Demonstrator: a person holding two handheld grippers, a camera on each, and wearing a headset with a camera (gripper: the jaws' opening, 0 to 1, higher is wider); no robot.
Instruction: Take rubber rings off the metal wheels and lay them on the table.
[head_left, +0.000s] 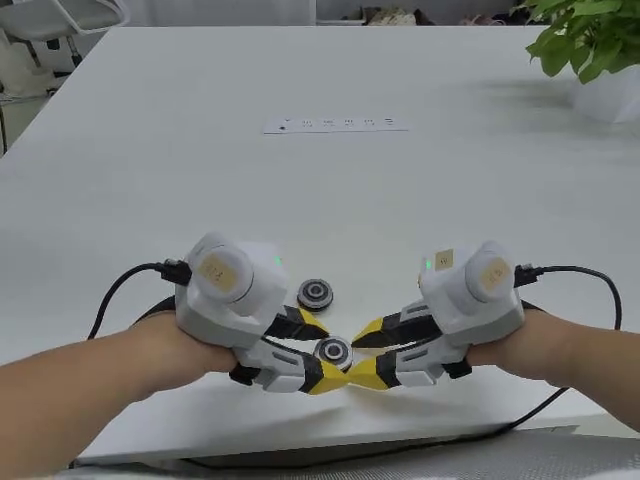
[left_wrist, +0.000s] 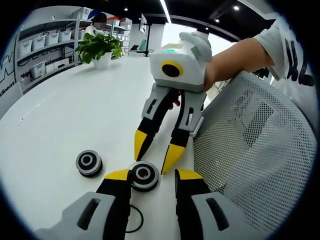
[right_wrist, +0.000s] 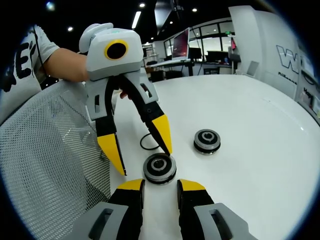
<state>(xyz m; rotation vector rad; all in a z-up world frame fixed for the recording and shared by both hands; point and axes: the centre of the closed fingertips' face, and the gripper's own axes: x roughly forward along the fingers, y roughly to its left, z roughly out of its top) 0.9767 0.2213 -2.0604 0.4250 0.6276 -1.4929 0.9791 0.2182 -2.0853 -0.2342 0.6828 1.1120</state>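
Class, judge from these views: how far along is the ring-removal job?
Done: one loose rubber ring lies on the table. In hand: left gripper and right gripper, both open, flank the near wheel. Left: seemingly that wheel and the far wheel.

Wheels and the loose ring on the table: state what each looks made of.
Nearer wheel and farther wheel: shiny grey metal hubs, judging by bright concentric glints, each with a matte black outer band, likely rubber. Loose ring: thin dull black loop lying flat, probably rubber, too thin to be sure.
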